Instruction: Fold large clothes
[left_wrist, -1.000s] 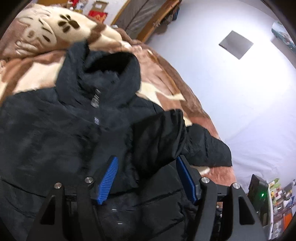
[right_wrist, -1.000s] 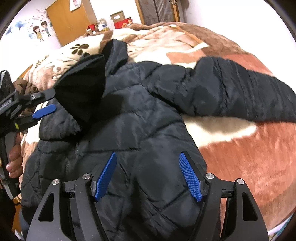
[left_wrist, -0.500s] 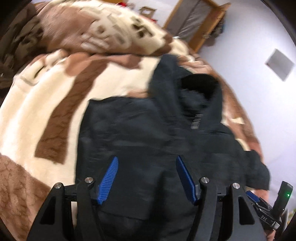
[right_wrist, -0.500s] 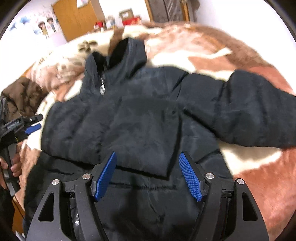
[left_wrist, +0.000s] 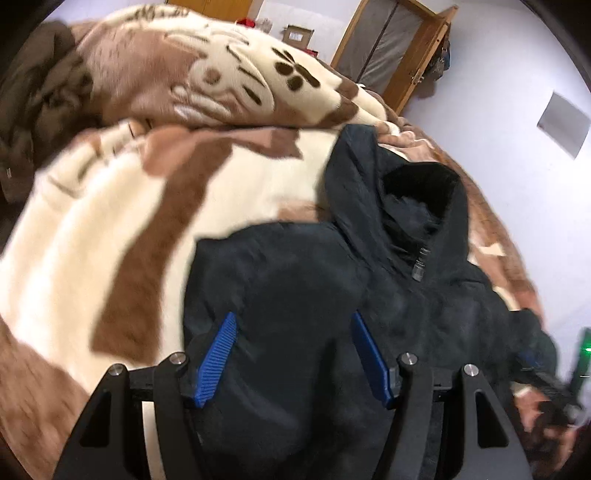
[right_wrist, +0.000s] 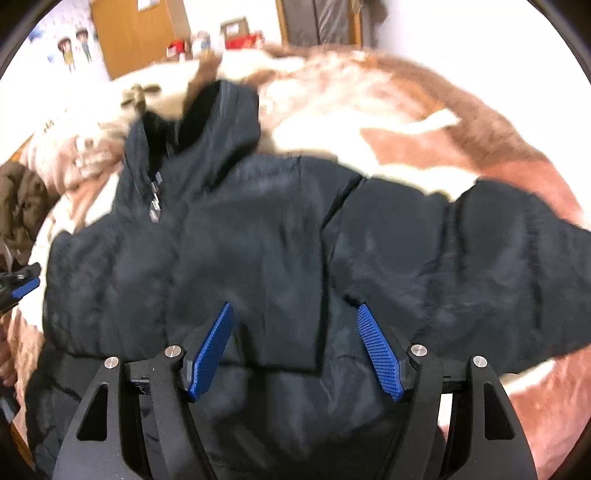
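A black hooded puffer jacket (left_wrist: 388, 295) lies front up on the bed, hood (left_wrist: 417, 192) toward the far end. In the right wrist view one sleeve (right_wrist: 258, 295) is folded flat across the jacket (right_wrist: 229, 229)'s chest, and the other sleeve (right_wrist: 480, 258) stretches out to the right. My left gripper (left_wrist: 293, 343) hovers open over the jacket's left shoulder side, nothing between its blue pads. My right gripper (right_wrist: 295, 339) is open above the folded sleeve's cuff end, holding nothing. The left gripper (right_wrist: 22, 284) shows at the right wrist view's left edge.
A brown and cream plush blanket (left_wrist: 129, 221) covers the bed under the jacket. A dark brown garment (left_wrist: 33, 110) is heaped at the far left. A wooden wardrobe (left_wrist: 388, 48) and wall stand behind. A hand (left_wrist: 535, 406) with the blurred right gripper sits at the right edge.
The sleeve that hung at my left gripper now lies folded across the chest. The left gripper has drawn back to the jacket's left side; the right gripper has shifted toward the jacket's middle.
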